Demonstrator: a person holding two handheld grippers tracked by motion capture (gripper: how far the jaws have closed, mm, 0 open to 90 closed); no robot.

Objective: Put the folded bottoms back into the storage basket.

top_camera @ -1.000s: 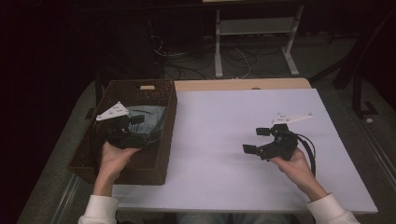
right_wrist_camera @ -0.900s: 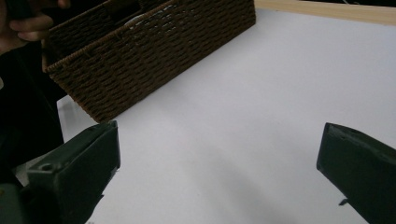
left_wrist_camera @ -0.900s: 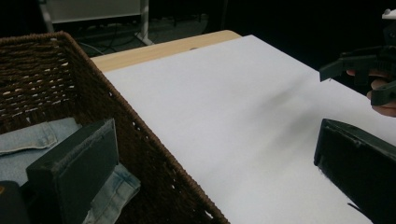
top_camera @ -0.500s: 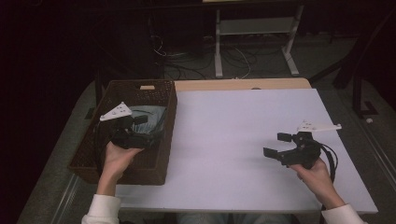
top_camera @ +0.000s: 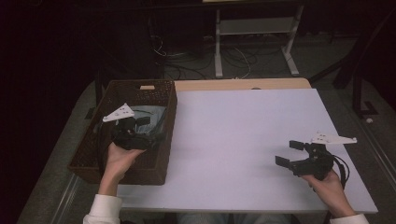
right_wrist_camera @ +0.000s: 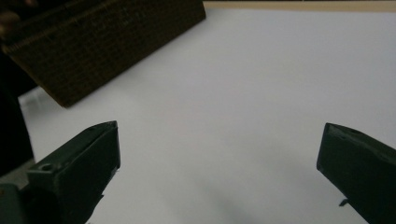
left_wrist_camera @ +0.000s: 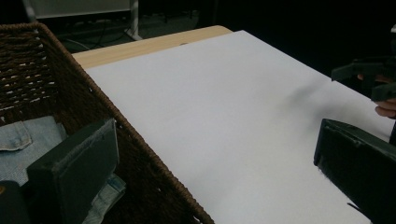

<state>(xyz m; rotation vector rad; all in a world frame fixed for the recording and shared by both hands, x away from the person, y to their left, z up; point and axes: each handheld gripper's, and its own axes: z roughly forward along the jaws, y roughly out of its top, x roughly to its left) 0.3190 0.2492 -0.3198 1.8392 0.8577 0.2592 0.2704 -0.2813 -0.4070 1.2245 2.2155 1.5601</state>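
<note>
**Wicker basket at table left, both grippers open**

Woven brown wicker forms the basket (top_camera: 161, 140), which stands at the left edge of the table (top_camera: 243, 140). The table top is a flat white sheet; a strip of bare light wood shows along its far edge. Folded jeans (left_wrist_camera: 18, 140) lie inside the basket.

The left gripper (top_camera: 140, 125) hangs over the basket, above the jeans. In the left gripper view its jaws stand wide apart, one inside the basket and one out over the white top, with the basket wall between them. They hold nothing.

The right gripper (top_camera: 292, 154) sits low over the table near its right front corner, well apart from the basket. Its jaws are spread and empty.

The room beyond is dark. A white metal stand (top_camera: 254, 32) and loose cables (top_camera: 187, 58) lie on the grey floor past the table.
</note>
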